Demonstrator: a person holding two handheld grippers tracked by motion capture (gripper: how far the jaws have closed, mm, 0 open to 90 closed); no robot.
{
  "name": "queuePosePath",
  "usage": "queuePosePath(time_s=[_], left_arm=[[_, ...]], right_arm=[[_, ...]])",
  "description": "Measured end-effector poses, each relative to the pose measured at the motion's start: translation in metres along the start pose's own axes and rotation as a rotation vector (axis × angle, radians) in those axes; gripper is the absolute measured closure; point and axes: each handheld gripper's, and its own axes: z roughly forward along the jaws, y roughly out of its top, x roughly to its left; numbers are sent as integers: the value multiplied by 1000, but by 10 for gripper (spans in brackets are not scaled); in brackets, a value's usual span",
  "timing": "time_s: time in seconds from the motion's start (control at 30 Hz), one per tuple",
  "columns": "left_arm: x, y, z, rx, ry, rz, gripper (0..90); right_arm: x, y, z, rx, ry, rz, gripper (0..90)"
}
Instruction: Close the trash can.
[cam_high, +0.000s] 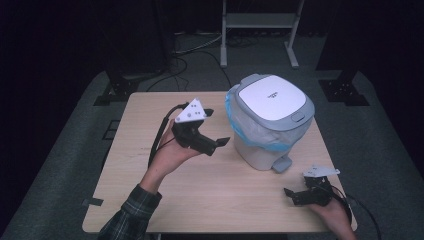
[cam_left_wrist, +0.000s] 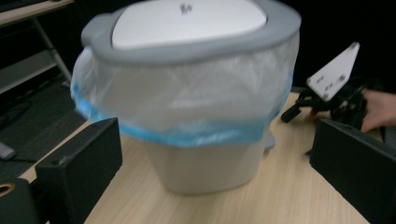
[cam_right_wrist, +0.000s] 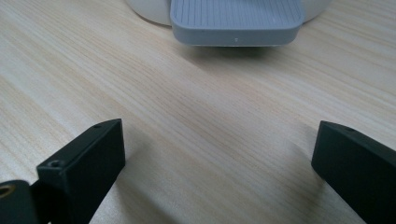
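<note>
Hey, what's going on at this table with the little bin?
A person holds a pair of tongs in each hand at a wooden table. On it stands a small white pedal bin, lid closed, with a blue-edged plastic liner hanging over its rim. The left tongs are open, raised beside the bin and aimed at it. The right tongs are open too, low on the table, facing the grey foot pedal. Neither touches anything.

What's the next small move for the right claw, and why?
Probably ease the right claw forward and down onto the grey foot pedal. It sits open and empty low over the table, the pedal straight ahead, and the bin lid is shut. The left claw, open and empty, faces the lined bin, so opening the lid likely comes first.
</note>
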Motion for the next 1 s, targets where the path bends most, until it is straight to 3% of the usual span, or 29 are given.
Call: queuePosePath(time_s=[0.17,0.5,0.77,0.93,1.0], left_arm=[[-6,-35,-7,19,38,-22,15],[-14,-101,-15,67,60,-82,15],[-17,-153,-24,150,89,-147,15],[-21,-179,-26,230,114,-148,15],[-23,-189,-26,253,106,-165,15]], right_arm=[[0,0,0,0,0,1,16],[0,0,0,1,0,0,16],[0,0,0,0,0,1,16],[0,0,0,0,0,1,16],[0,0,0,0,0,1,16]])
